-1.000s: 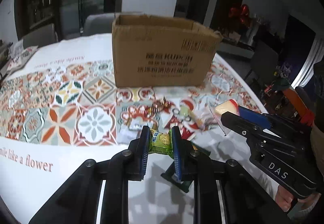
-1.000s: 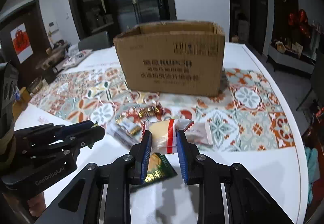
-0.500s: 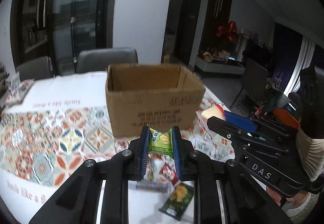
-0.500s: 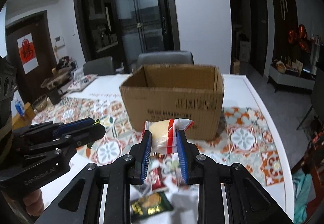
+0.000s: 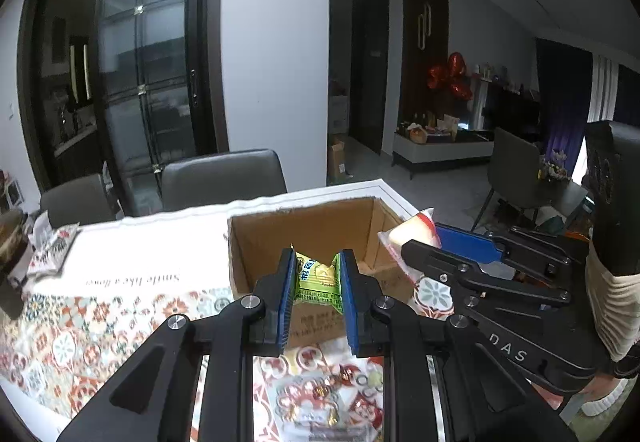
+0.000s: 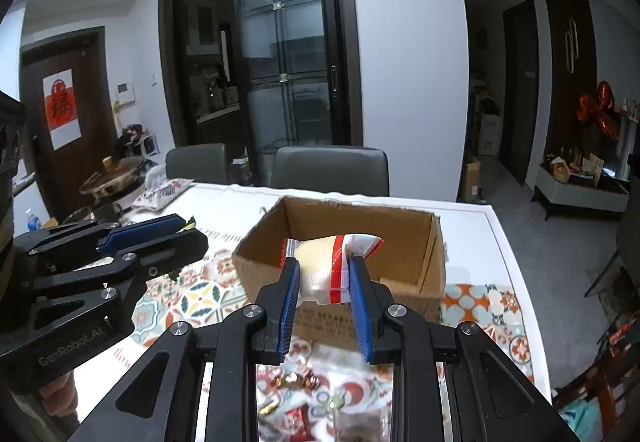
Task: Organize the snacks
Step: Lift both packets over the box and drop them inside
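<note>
Above the worktop, before one open cardboard box: left gripper, fingers clamped on one green snack packet, long axis crosswise between them. Right gripper, fingers clamped on one cream-and-red snack packet, long axis upright, twisted end right. Loose wrapped snacks below, uncountable.

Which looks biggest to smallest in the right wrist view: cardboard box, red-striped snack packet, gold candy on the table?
1. cardboard box
2. red-striped snack packet, held nearer the camera, so it reads large
3. gold candy
</note>
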